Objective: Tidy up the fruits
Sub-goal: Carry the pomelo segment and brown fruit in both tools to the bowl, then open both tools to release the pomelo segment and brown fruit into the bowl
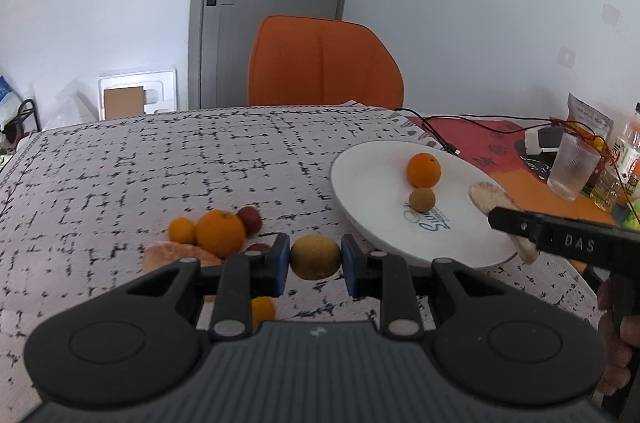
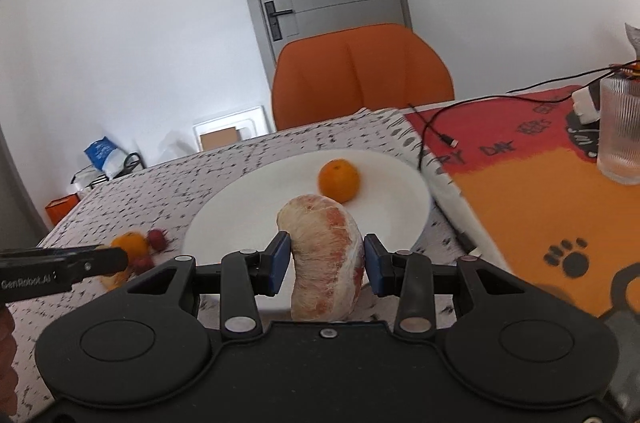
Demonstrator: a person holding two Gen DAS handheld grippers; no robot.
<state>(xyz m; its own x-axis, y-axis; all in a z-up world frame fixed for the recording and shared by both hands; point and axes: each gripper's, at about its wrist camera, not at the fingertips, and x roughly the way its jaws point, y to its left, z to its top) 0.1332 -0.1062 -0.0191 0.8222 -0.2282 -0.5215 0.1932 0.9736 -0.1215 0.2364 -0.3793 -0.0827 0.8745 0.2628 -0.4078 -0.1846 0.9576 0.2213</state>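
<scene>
White plate [image 2: 224, 223] is your target: left gripper [image 1: 315, 259] pinches a kiwi [image 1: 315, 257], right gripper [image 2: 325, 263] pinches a pomelo segment [image 2: 326, 259]; set both down gently, apart from the orange [image 2: 339, 180].

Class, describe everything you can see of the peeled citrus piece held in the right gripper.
The peeled citrus piece is a thick curved wedge, pink-orange flesh under whitish, fibrous pith, with no rind. It stands roughly upright, clamped at its sides between the blue pads of the right gripper. It hangs in front of the white plate, where an orange lies; whether it touches the plate cannot be told.
</scene>
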